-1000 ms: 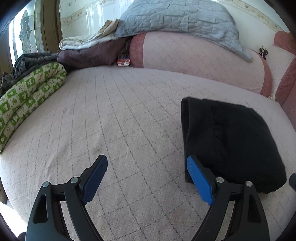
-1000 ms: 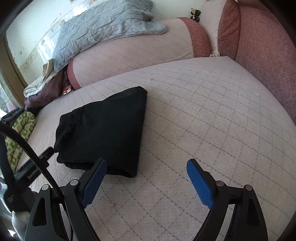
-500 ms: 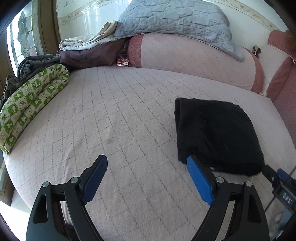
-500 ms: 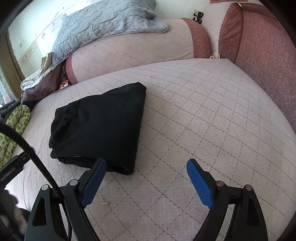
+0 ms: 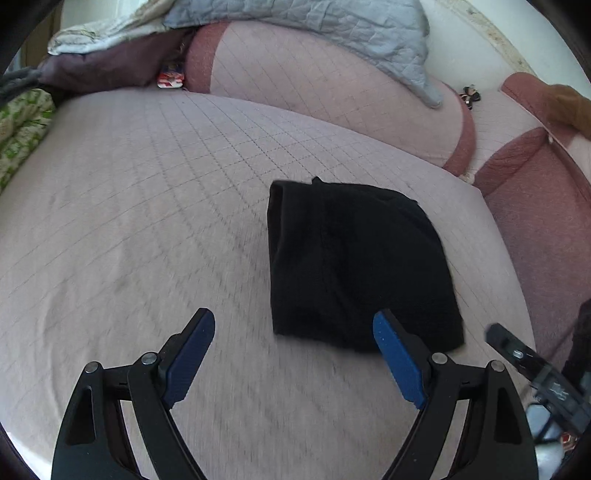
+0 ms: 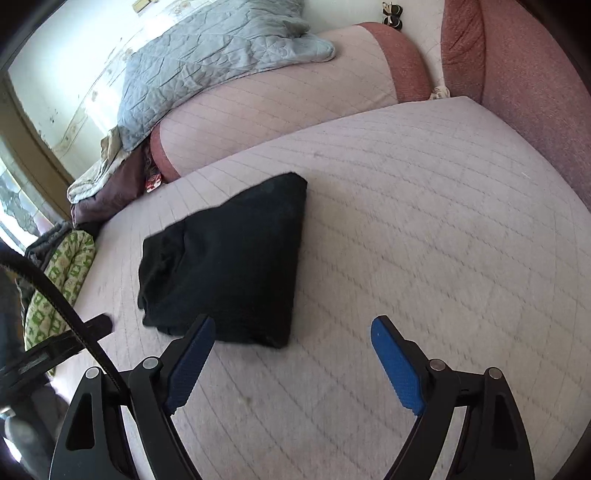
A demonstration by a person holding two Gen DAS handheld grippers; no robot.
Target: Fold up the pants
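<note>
The black pants (image 5: 354,258) lie folded into a compact rectangle on the pale quilted bed (image 5: 147,221). In the left wrist view my left gripper (image 5: 293,325) hovers above the bed just in front of the bundle's near edge, jaws wide open and holding nothing. In the right wrist view the same pants (image 6: 229,262) lie to the left of and beyond my right gripper (image 6: 291,330). That gripper is open too, with bare mattress between its blue pads (image 6: 395,365). Neither gripper touches the cloth.
A long pink bolster (image 5: 332,99) with a grey quilted blanket (image 5: 332,22) on it runs along the back. Dark red cushions (image 5: 535,229) line the right side. A green patterned rolled quilt (image 6: 62,273) and piled bedding (image 6: 110,177) sit at the left. The other gripper's tip (image 5: 517,354) shows at the right.
Both grippers have pulled back from the pants and tilted further down. The folded bundle now lies nearer the middle of each view, clear of the fingers. The pants have not moved.
</note>
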